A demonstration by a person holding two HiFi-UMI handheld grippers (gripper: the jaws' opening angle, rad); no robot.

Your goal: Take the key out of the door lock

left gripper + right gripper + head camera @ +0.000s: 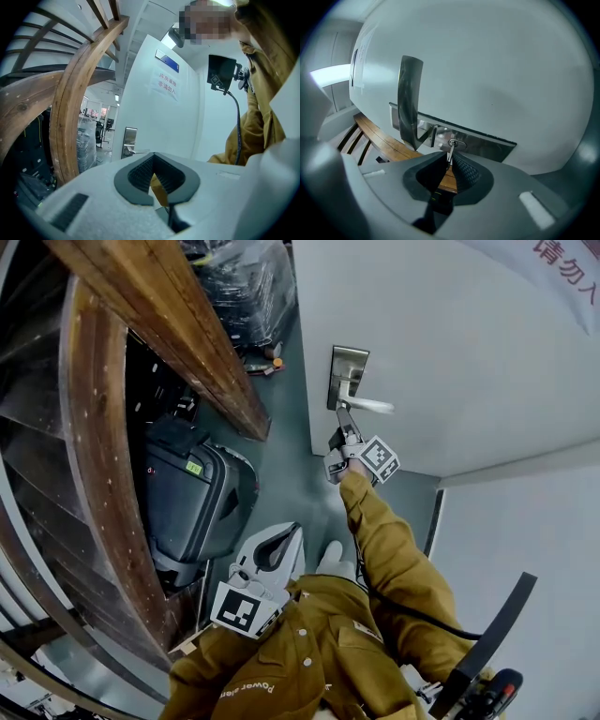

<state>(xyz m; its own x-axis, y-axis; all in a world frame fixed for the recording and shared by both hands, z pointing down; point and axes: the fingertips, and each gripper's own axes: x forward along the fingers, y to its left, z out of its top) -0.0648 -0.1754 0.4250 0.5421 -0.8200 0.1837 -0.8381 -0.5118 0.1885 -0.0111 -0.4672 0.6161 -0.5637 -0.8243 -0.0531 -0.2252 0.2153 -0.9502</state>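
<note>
A steel lock plate (pixel 348 369) with a lever handle (pixel 367 405) sits on the white door (pixel 450 352). My right gripper (pixel 341 414) reaches up just under the handle and hides the key in the head view. In the right gripper view a small silver key (pixel 450 153) with a ring (pixel 457 143) sticks out of the lock plate (pixel 487 145), and my right gripper (pixel 448 161) is shut on its shaft. My left gripper (pixel 272 554) hangs low by the person's jacket. In its own view the left gripper (pixel 153 157) is shut with nothing held.
A curved wooden stair rail (pixel 169 324) runs down the left, close to the door's edge. Below it stands a black case (pixel 192 498), and wrapped goods (pixel 244 282) lie further back. A printed notice (pixel 167 86) hangs on the door.
</note>
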